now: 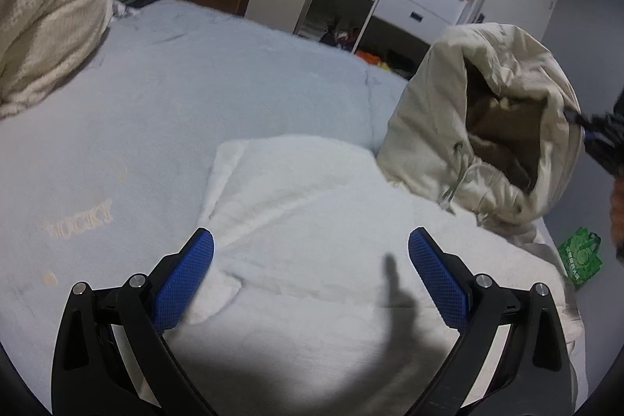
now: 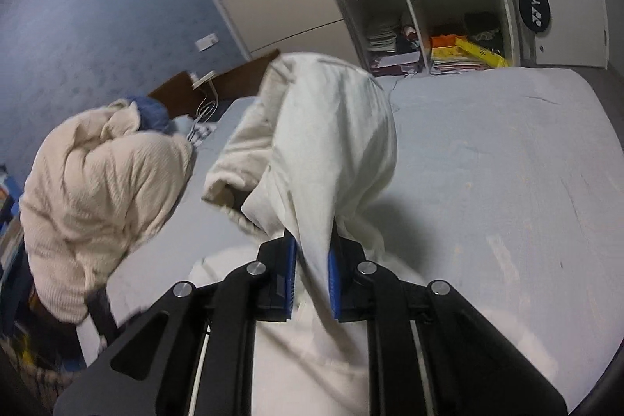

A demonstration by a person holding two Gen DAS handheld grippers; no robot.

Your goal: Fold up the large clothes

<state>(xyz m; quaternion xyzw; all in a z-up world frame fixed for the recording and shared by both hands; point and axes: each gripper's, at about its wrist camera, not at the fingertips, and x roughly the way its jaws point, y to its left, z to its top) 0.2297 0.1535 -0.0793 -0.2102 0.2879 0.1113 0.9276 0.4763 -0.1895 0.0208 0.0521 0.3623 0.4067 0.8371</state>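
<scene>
Right wrist view: right tool [image 2: 311, 273] pads half-hidden by pinched hoodie [image 2: 331, 143] cloth.

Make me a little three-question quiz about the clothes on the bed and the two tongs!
1. True or false: the right tongs are shut on the hood of the cream hoodie.
2. What are the left tongs doing? A) gripping the sweater B) open over the white fleece garment C) holding the green bag
3. Fill in: the knitted cream sweater lies in a heap near the ____ headboard.

Key: 1 true; 2 B; 3 brown.
</scene>
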